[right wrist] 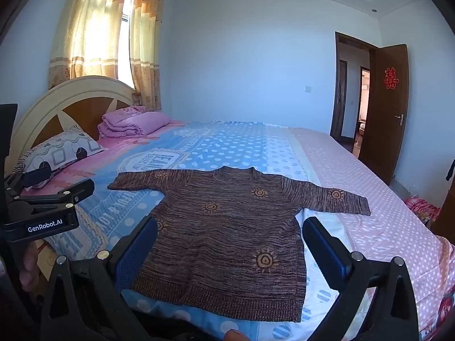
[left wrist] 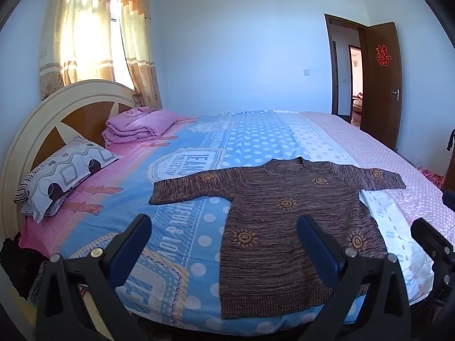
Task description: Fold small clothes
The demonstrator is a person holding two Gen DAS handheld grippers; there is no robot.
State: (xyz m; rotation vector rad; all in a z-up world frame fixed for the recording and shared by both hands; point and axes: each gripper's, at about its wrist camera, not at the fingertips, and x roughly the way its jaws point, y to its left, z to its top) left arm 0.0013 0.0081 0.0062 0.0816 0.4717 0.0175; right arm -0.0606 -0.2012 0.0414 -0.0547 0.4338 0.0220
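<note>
A brown knitted sweater [left wrist: 284,227] lies flat on the bed [left wrist: 182,227], sleeves spread, hem toward the near edge. The left tool [left wrist: 224,253] and right tool [right wrist: 230,258] both hover above it, jaws wide and empty.

Daylight through the curtains [left wrist: 85,37] at upper left, blown out there; room evenly bright, bluish cast on the wall [right wrist: 241,56]. Strong fisheye bending, dark vignette corners. Sharp, no motion blur.
</note>
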